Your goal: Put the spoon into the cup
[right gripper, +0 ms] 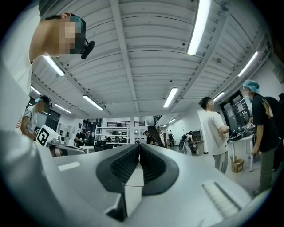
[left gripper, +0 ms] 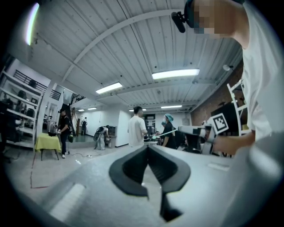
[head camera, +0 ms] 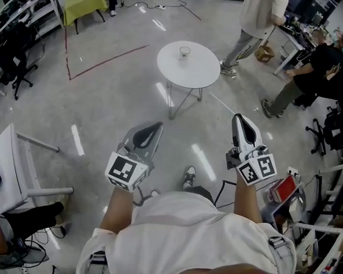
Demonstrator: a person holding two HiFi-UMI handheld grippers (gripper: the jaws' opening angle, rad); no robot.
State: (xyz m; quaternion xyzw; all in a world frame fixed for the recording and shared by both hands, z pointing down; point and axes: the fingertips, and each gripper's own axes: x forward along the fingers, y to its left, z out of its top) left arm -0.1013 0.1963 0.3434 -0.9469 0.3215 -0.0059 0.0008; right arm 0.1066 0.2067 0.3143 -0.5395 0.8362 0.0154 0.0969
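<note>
Both arms reach forward, left tongs (head camera: pixel 154 126) and right tongs (head camera: pixel 240 118) closed, empty

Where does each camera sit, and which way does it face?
Head view: on the head, facing steeply down at the round table; shows forearms, left hand-held gripper, right hand-held gripper.
Left gripper view: on the left hand-held gripper, facing level across the room; shows shut jaws, the person's torso.
Right gripper view: on the right hand-held gripper, facing slightly upward; shows shut jaws.
Shared: a standing person in white.
</note>
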